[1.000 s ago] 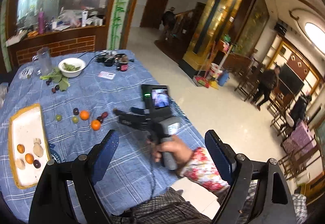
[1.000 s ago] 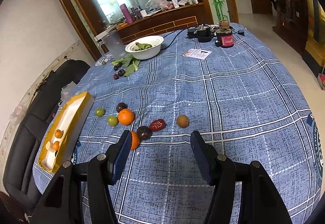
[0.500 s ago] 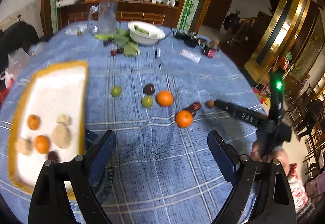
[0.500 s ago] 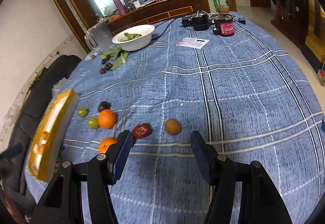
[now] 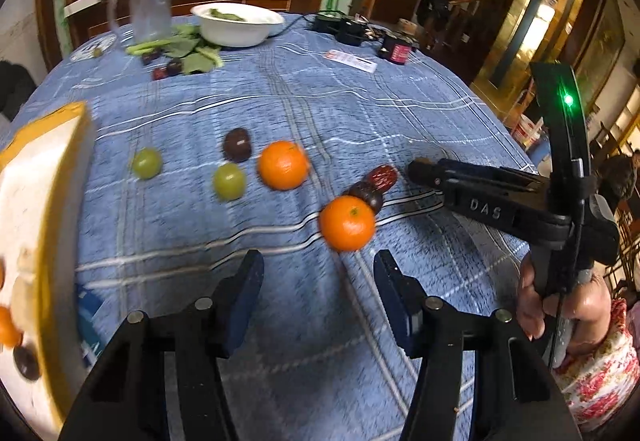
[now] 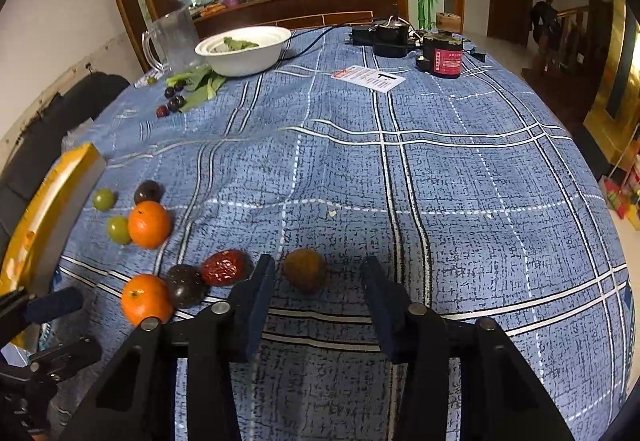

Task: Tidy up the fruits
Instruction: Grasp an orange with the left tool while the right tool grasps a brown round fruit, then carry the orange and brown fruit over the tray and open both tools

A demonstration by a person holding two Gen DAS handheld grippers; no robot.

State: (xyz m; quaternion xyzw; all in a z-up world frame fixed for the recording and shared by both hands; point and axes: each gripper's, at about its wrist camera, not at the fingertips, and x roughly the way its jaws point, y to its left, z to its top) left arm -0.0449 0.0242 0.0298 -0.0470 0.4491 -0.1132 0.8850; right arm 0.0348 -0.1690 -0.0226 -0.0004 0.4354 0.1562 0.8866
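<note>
Loose fruit lies on the blue checked cloth. My left gripper [image 5: 320,269] hovers low with its jaws closing, and the near orange [image 5: 347,223] sits just beyond its tips, not between them. Behind that are a dark fruit [image 5: 366,195], a red date [image 5: 383,177], a second orange [image 5: 283,165], two green fruits [image 5: 229,181] and a dark plum [image 5: 237,145]. My right gripper [image 6: 318,273] is closing around a brown fruit [image 6: 305,273], which lies between the tips near the left finger, with a gap on the right. The yellow-rimmed tray [image 5: 44,273] at the left holds several fruits.
At the far end stand a white bowl [image 5: 236,23] of greens, a glass mug [image 5: 150,9], loose leaves with small dark fruits [image 6: 176,103], a printed card [image 6: 370,78], a red-labelled jar [image 6: 442,57] and black electronics [image 6: 384,35]. The table drops off at the right.
The left gripper swung from facing the room, dropped low over the fruit, and its jaws narrowed. The right gripper crept forward until the brown fruit sat between its narrowing jaws.
</note>
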